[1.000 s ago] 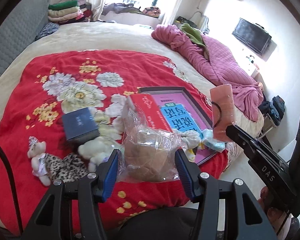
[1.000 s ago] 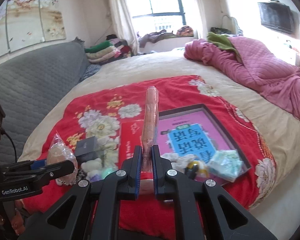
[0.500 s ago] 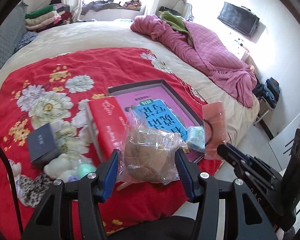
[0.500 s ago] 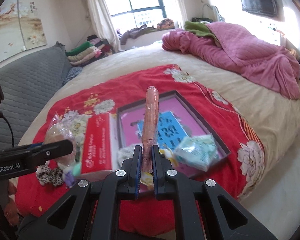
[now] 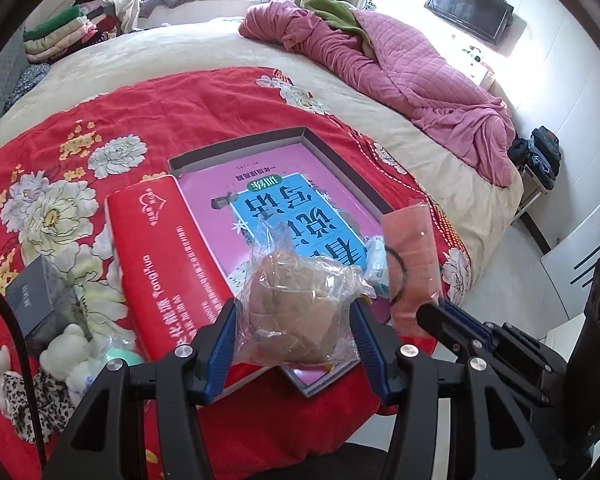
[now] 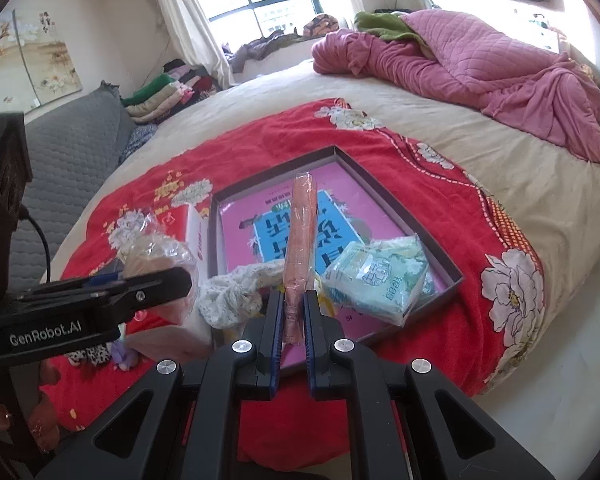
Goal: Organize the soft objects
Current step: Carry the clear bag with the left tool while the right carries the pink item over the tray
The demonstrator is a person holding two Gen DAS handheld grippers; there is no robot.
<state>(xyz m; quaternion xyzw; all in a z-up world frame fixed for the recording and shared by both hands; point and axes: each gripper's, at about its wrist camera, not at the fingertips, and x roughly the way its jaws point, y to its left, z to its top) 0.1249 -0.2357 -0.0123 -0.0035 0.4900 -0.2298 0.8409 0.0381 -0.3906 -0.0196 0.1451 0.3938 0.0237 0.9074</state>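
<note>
My left gripper (image 5: 294, 320) is shut on a clear plastic bag with a brown round lump (image 5: 296, 304) inside, held above the near end of a shallow dark tray (image 5: 236, 146) lined with a pink and blue book. My right gripper (image 6: 292, 308) is shut on a flat pink packet (image 6: 300, 224), standing on edge over the same tray; the pink packet (image 5: 410, 264) also shows to the right in the left wrist view. A green tissue pack (image 6: 374, 276) and a white floral cloth bundle (image 6: 236, 292) lie in the tray (image 6: 416, 236).
A long red box (image 5: 168, 264) lies left of the tray on the red flowered blanket (image 5: 204, 108). A dark small box (image 5: 36, 300), a white plush (image 5: 70, 350) and a leopard-print toy (image 5: 40, 396) sit at the near left. A pink quilt (image 5: 412, 80) is heaped at the far right.
Both grippers have moved right and down toward the tray, each still holding its item. The tray and red box now fill the view; the plush toys have slid to the left.
</note>
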